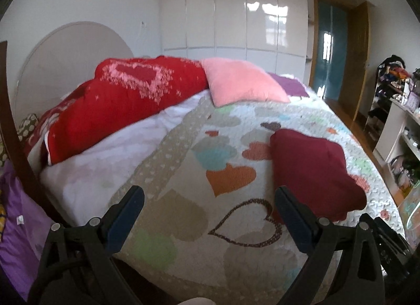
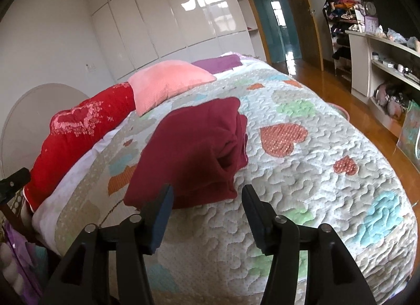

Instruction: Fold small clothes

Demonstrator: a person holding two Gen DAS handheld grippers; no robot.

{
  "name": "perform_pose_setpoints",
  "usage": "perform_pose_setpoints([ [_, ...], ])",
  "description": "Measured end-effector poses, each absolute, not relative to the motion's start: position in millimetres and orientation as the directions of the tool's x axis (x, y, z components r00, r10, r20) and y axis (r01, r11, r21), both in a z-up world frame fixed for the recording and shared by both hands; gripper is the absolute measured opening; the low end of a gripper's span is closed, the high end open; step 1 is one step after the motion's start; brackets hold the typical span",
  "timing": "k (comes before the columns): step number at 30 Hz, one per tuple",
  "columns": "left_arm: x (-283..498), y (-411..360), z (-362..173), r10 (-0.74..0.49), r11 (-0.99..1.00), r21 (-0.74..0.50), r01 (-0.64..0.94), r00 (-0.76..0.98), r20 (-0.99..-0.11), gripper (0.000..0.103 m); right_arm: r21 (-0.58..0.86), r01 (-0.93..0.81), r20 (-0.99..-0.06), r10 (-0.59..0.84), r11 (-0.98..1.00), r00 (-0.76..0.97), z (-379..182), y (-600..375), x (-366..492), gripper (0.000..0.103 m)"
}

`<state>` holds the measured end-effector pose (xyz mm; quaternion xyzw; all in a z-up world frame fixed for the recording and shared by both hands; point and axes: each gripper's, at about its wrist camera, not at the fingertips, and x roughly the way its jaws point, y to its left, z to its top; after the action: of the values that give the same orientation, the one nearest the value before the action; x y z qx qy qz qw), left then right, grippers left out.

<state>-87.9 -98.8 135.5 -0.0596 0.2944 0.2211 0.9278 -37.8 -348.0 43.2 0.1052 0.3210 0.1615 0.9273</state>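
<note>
A dark red garment point(image 1: 315, 171) lies folded in a compact bundle on the heart-patterned quilt point(image 1: 199, 173) of the bed. In the right wrist view the garment point(image 2: 194, 147) lies just beyond my fingers, its near edge by the left finger. My left gripper point(image 1: 208, 194) is open and empty, above the quilt to the left of the garment. My right gripper point(image 2: 207, 194) is open and empty, held just short of the garment's near edge.
A red pillow with a pink heart point(image 1: 126, 100), a pink cushion point(image 1: 244, 82) and a purple cloth point(image 1: 288, 84) lie at the head of the bed. White wardrobes point(image 1: 236, 8), a door point(image 1: 330, 50) and cluttered shelves point(image 2: 388, 42) stand behind and to the right.
</note>
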Motion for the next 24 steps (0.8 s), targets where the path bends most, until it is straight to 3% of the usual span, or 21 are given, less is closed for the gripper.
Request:
perform_pose_setpoints([
  [8, -70.1, -111.5, 113.9, 0.333, 0.918, 0.054, -0.392, 0.691, -0.642, 0.099, 0.310, -0.190, -0.599, 0.346, 0.932, 0.722, 27.3, -356.5, -27.4, 0.059],
  [24, -81.9, -94.1, 107.6, 0.323, 0.915, 0.039, -0.402, 0.669, -0.670, 0.099, 0.270, -0.219, -0.601, 0.342, 0.938, 0.722, 32.2, -333.9, -42.6, 0.063],
])
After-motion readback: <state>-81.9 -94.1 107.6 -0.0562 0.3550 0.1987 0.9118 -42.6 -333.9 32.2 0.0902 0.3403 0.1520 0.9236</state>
